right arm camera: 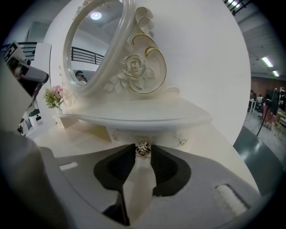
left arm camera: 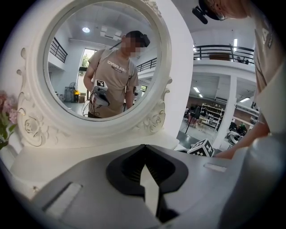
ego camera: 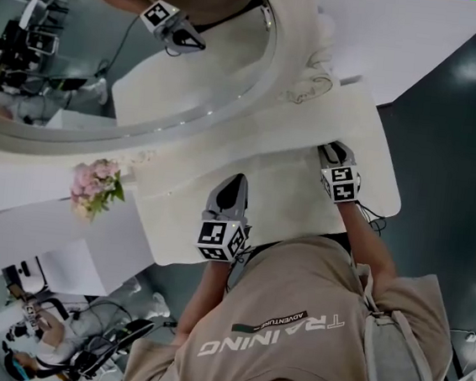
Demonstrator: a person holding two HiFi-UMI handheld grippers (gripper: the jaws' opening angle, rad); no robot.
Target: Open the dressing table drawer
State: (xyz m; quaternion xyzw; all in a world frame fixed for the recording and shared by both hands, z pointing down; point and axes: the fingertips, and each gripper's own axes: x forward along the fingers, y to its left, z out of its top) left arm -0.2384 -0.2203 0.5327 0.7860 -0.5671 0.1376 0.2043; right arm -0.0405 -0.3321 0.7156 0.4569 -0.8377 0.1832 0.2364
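our head view steeply down over the dressing table [ego camera: 292, 195], both gripper views low, close, roughly level, all sharing its oval mirror [left arm camera: 105, 49]

Low shelf [right arm camera: 147, 117] over knob [right arm camera: 142, 149], tabletop [right arm camera: 71, 139] open, flowers [right arm camera: 54, 96] apparently well left.

I look down on a white dressing table [ego camera: 280, 190]. An oval mirror [ego camera: 149, 66] stands at its back, and pink flowers [ego camera: 95, 183] sit at its left end. A small drawer knob [right arm camera: 142, 149] shows under its raised shelf.
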